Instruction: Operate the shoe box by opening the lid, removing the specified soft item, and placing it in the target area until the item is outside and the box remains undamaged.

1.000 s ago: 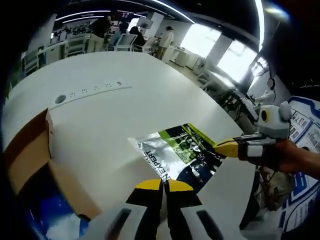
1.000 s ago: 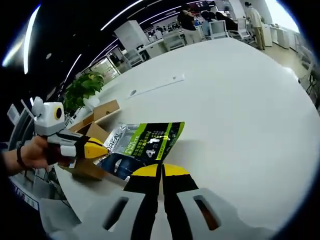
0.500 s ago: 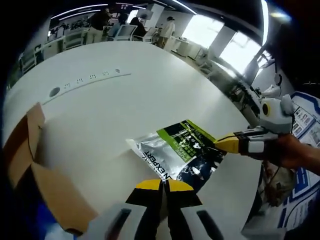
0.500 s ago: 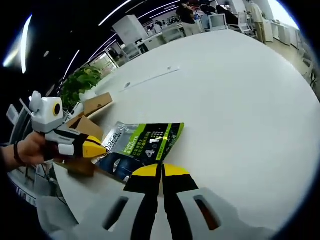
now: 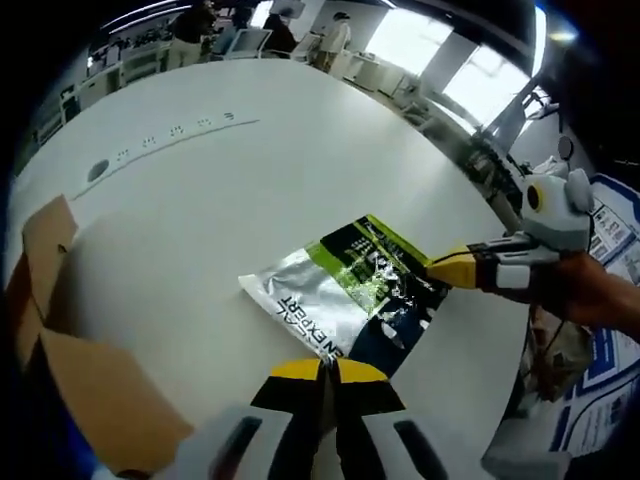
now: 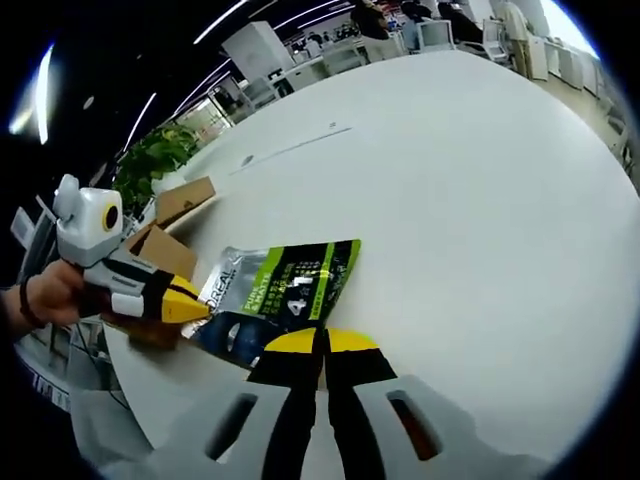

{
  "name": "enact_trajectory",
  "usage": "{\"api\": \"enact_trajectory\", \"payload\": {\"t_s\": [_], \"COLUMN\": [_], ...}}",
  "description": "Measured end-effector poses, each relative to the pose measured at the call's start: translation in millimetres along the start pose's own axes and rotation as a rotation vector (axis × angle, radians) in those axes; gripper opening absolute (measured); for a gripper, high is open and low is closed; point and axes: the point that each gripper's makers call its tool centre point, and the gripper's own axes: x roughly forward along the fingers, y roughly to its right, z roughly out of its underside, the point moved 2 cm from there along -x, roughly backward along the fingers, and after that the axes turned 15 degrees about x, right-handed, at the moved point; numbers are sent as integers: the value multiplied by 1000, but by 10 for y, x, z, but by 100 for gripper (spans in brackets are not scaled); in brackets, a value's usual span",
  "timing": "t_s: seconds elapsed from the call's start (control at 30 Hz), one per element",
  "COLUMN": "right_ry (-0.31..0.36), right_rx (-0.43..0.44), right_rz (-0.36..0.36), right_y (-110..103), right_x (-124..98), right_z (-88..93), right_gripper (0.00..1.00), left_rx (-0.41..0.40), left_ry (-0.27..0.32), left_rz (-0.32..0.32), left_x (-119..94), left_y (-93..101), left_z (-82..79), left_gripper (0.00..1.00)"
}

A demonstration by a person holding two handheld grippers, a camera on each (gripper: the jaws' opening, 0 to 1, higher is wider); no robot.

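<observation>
A white tabletop (image 5: 230, 190) in an open office carries a flat pouch (image 5: 345, 290) beside an open cardboard box (image 5: 60, 350). Both tongs (image 5: 327, 372) (image 6: 322, 345) are pressed together, holding nothing.

Big white round desk (image 5: 250, 170), long thin strip with small marks (image 5: 175, 135) set into its surface plus a round grey cap (image 5: 97, 171) near one end. Potted green plant (image 6: 150, 165) beyond the desk edge. People and office chairs (image 6: 440, 35) in the background, bright windows (image 5: 440, 60).
</observation>
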Motion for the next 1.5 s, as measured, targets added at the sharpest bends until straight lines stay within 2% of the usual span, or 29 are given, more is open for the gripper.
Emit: {"api": "enact_trajectory", "payload": {"t_s": [0.3, 0.6, 1.13, 1.37, 1.5], "right_ry": [-14, -14, -12, 13, 18], "right_rx": [-7, 6, 11, 21, 15], "right_rz": [13, 17, 32, 47, 54], "right_y": [49, 84, 132, 138, 120], "right_x": [20, 4, -12, -61, -105], "right_z": [24, 45, 20, -9, -11], "right_gripper": [0, 1, 3, 3, 3], "left_rx": [32, 40, 87, 125, 103], "left_ry": [-94, -117, -130, -128, -104], "left_rz": [-10, -27, -30, -36, -36], "left_x": [56, 57, -17, -115, -170], "left_y": [15, -5, 35, 73, 76], "left_z": [107, 135, 164, 155, 127], "left_gripper": [3, 5, 8, 13, 14]}}
